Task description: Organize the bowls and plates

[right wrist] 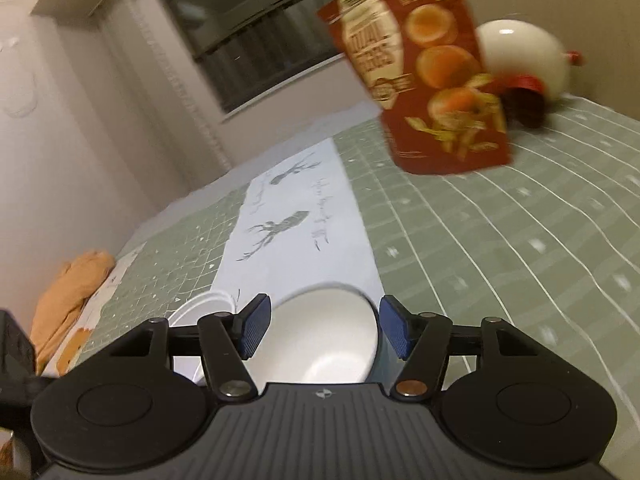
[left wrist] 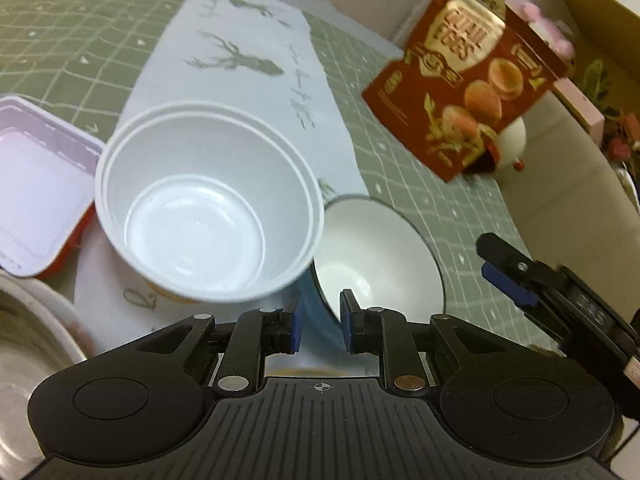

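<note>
1. Your left gripper [left wrist: 320,322] has its jaws drawn close on the near rim of the blue-sided enamel bowl [left wrist: 380,256]; the rim sits between the pads, though the blur hides whether both pads actually touch it.
2. Your right gripper [right wrist: 324,330] hangs over that same bowl [right wrist: 324,336] with its jaws spread wide and nothing between them.
3. The stack of white plastic bowls [left wrist: 208,208], one nested inside another, stands touching the enamel bowl, on the pale deer-print runner [left wrist: 248,64] near the table's front edge.
4. So some nesting looks done, and the enamel bowl remains outside the stack.
5. The red-and-white tray [left wrist: 36,184] sits by the left edge, and a metal pot [left wrist: 28,344] shows at the near-left corner. Neither looks sorted yet.
6. I'd judge you roughly midway: the enamel bowl needs a home, then the tray.
7. The red egg packet [left wrist: 468,76] leans well apart toward the far right, clear of your work.
</note>
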A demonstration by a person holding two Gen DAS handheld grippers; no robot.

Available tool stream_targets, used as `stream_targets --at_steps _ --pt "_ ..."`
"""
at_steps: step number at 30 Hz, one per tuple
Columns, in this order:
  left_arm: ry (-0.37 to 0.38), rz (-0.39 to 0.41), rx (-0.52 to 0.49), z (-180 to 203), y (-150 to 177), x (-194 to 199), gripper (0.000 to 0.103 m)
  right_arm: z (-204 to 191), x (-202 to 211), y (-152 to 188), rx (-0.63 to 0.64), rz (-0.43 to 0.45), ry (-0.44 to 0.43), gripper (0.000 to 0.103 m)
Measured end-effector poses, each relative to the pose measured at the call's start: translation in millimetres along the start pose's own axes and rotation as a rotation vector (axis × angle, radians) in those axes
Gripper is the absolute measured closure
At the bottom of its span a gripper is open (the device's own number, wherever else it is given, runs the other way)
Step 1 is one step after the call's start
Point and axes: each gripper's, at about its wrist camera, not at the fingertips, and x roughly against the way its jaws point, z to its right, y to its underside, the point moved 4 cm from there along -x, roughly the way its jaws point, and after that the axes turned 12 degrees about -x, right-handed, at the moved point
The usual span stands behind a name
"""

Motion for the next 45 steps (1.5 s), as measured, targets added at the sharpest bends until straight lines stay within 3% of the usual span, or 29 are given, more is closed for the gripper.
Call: stream_targets --at_steps 3,8,19,24,27,30,38,42,45 --pt "-0.052 0.01 0.001 -1.2 -6.2 -6.0 0.082 15.7 -6.6 6.0 -0.01 0.026 -0.017 0.042" --pt "-0.078 0.012 0.005 3.5 -18.9 -21.8 0.082 34.3 -31.4 20.7 -0.045 -0.124 -0.039 0.042" --pt "-0.18 -0.048 -0.051 15.5 -31.2 -66.8 0.08 60.5 -59.2 19.6 -0.186 -0.195 -0.015 0.049" --pt "-0.217 -0.084 -0.117 23.7 -30.8 -75.4 0.079 74.2 -66.8 25.8 -0.303 -0.272 -0.032 0.061" --pt "-0.234 -0.103 -0.141 27.7 -29.4 -78.1 0.078 69.2 -61.4 30.2 -0.295 -0.285 -0.079 0.062" --pt "-0.218 -0.133 -0.162 32.2 -27.1 -77.4 0.078 60.0 -53.5 32.1 -0.241 -0.254 -0.047 0.062" --pt "-0.057 -0.241 -0.157 42.9 -0.3 -71.6 0.078 63.4 -14.6 31.1 -0.183 -0.207 0.021 0.062" --pt "-0.013 -0.243 -0.135 43.0 -5.5 -79.8 0.078 77.5 -14.8 32.5 -0.216 -0.233 0.023 0.062" --pt "-0.023 -0.269 -0.18 51.3 -8.3 -89.3 0.073 84.8 -25.6 33.5 -0.249 -0.265 0.018 0.062"
